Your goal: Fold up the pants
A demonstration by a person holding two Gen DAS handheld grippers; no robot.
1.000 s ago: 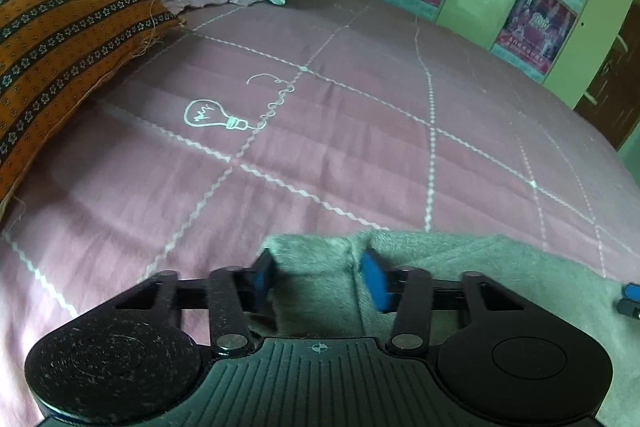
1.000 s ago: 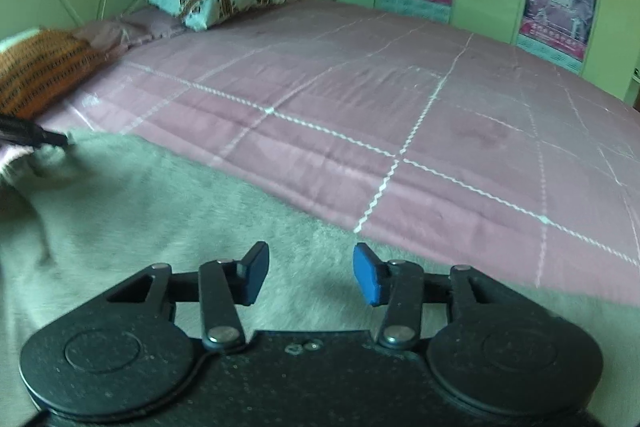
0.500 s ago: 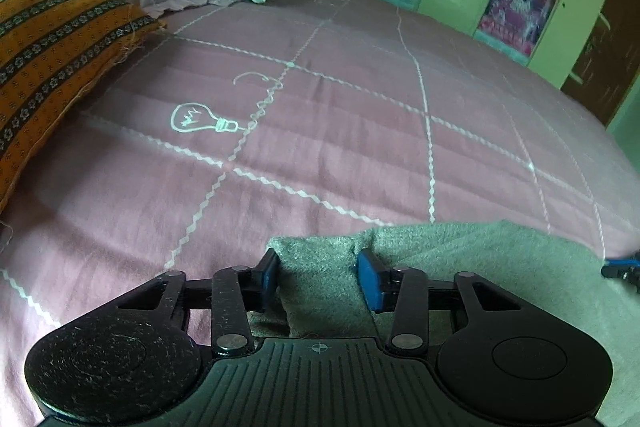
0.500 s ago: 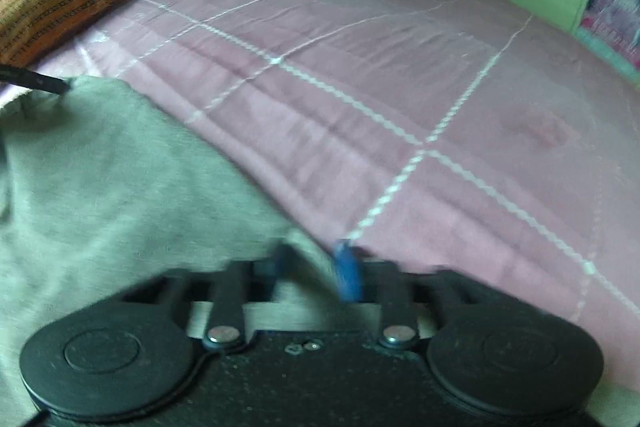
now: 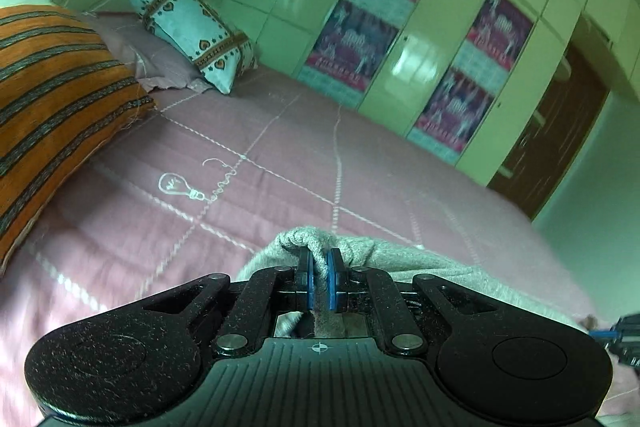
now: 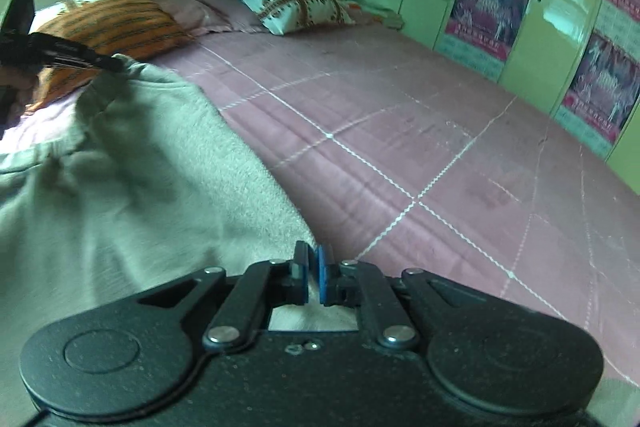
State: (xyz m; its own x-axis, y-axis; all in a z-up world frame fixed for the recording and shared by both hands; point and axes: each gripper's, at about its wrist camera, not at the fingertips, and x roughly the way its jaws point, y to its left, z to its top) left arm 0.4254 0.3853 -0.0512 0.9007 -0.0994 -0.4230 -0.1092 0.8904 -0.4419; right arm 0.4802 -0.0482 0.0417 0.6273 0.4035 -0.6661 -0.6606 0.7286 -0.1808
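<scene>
With both pairs of fingers closed on fabric, the grey pants (image 6: 132,187) hang between them above the pink bed (image 6: 420,147). Left gripper (image 5: 319,277): its fingers, just drawn together, pinch a bunched fold that rises ahead of the tips. Right gripper (image 6: 313,277): fingers fully closed on a thin edge, cloth spreading to their left. Likely fault: that shallow right-hand hold could slip if the cloth is pulled taut, dropping the fold crooked.
</scene>
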